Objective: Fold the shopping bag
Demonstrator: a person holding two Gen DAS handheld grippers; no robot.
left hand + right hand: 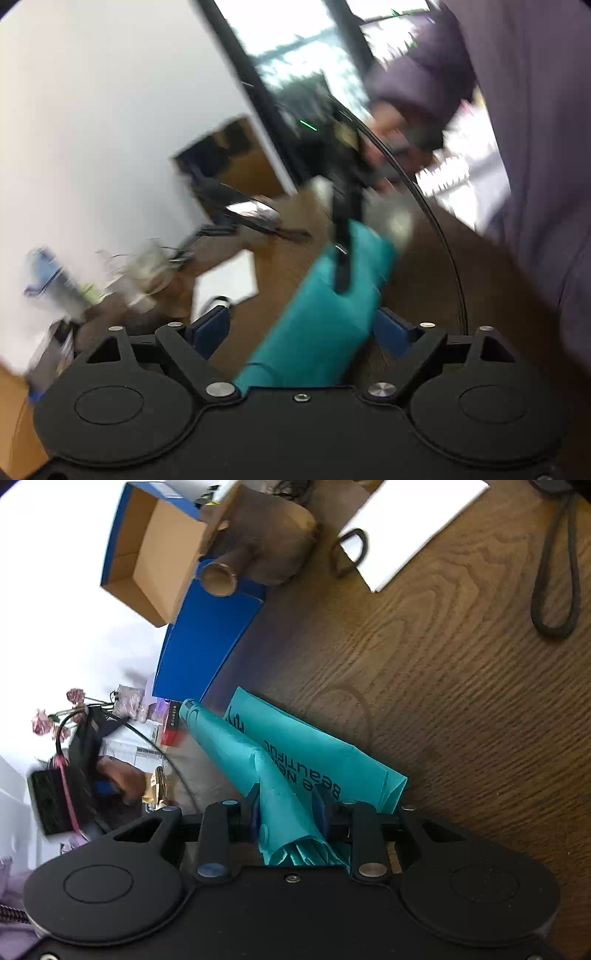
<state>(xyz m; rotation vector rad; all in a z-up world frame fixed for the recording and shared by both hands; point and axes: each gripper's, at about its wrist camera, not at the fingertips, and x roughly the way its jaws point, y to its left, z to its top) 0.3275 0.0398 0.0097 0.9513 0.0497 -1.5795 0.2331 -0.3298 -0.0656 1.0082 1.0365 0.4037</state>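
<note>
A teal shopping bag (317, 760), printed with dark lettering, is seen partly folded on the wooden surface (461, 672), one bunched end lifted clear of the flat part. That raised end is pinched between the closed fingers of the right tool (288, 812), apparently so that the fold can be carried over while the rest of the bag is left lying flat. In the blurred left wrist view the bag (325, 314) is shown running up between the blue pads (210, 328) of the left tool (301, 328); these stand spread to either side of the fabric, so nothing is judged to be gripped there, though the blur leaves contact uncertain.

Beyond the bag, a blue lid (210, 642) lies just beside its far corner, with an open cardboard box (155, 557) and a brown vase-like object (266, 550) further off. A white paper bag (413, 528) with dark handles and a dark cord loop (557, 572) are set well apart from the bag. A black cable (162, 753) hangs near the bag's lifted end and could be caught by it.
</note>
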